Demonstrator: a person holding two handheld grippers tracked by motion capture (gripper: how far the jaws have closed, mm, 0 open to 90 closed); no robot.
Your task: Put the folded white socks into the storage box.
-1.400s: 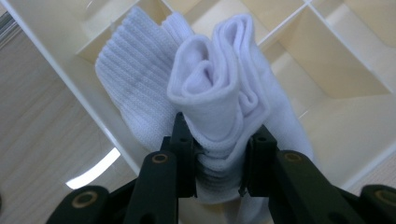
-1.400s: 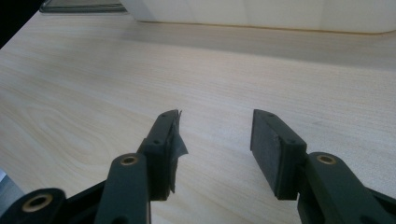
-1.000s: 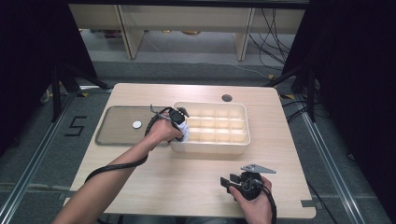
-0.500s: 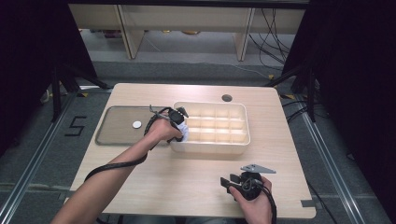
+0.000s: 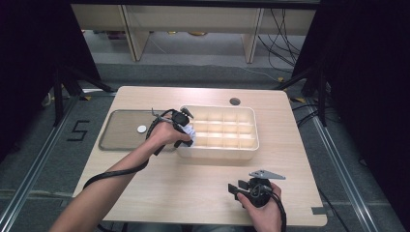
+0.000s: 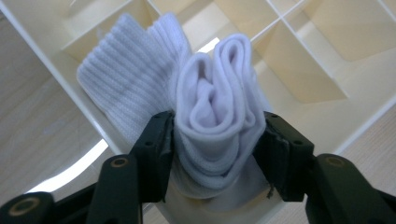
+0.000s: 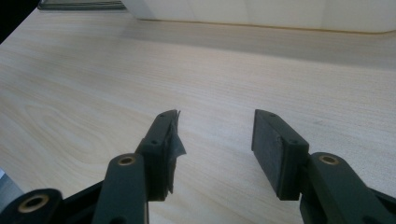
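Step looked like dropping the rolled white ribbed sock (image 6: 219,135) into the near-left corner cell of the cream plastic divided organiser tray (image 5: 251,145). L gripper (image 6: 217,140) jaws had just been opening, roll between them; pads seemed just off the fabric or barely brushing it, so I'd call it let go, not clamped. Sock sat part in the cell, cuff end draped toward the tray's outer wall.

To do it well, IMO: open fully, lift straight out so pads don't drag the roll back up, then check the cuff isn't hung over the wall or a divider.

L to R in the high view: flat grey metal tray w/ a small white disc (image 5: 141,129) on the table's left side, just beside the organiser. Then L hand at the tray corner. Other cells looked empty afaict. Round dark grommet hole (image 5: 235,101) behind the tray.

R gripper (image 7: 212,140) parked over bare light wood tabletop (image 7: 93,93) near the front edge, jaws apart, nothing held. Well clear, not in the way. Only snag risk: the dividers.
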